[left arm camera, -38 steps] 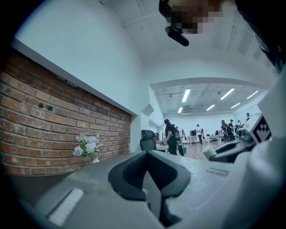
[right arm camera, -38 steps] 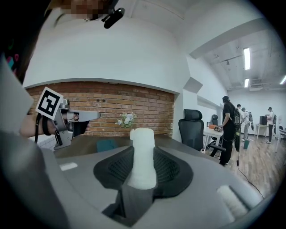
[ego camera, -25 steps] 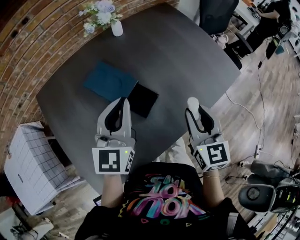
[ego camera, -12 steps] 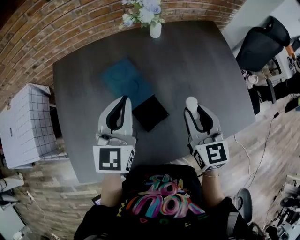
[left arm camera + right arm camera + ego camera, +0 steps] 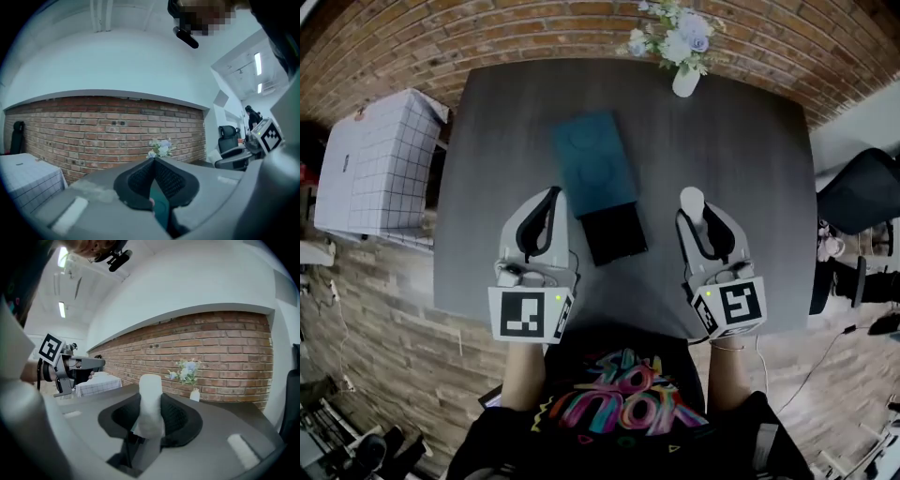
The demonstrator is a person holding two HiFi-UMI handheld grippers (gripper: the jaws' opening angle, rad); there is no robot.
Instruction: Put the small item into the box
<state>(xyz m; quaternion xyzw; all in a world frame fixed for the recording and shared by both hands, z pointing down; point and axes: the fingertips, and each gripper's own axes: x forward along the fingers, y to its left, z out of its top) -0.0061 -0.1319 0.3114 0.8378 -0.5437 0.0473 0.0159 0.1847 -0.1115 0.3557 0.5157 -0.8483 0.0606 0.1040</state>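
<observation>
Right gripper [image 5: 703, 225] is clamped on the small white item [image 5: 150, 399], which stands upright between its jaws over the near side of the dark table [image 5: 750, 169], right of the black box [image 5: 614, 234] and apart from it; left gripper [image 5: 153, 164] has jaws pressed together on nothing, hovering just left of that box; a teal flat panel [image 5: 592, 161] lies against the box's far end; a flower vase [image 5: 685, 80] stands at the far edge.

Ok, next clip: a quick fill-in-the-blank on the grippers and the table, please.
1. The right gripper holds a small ____ item.
2. The left gripper holds ____.
3. The vase holds ____.
4. Beside the teal box lies a flat ____ piece.
Missing words: white; nothing; flowers; black.
</observation>
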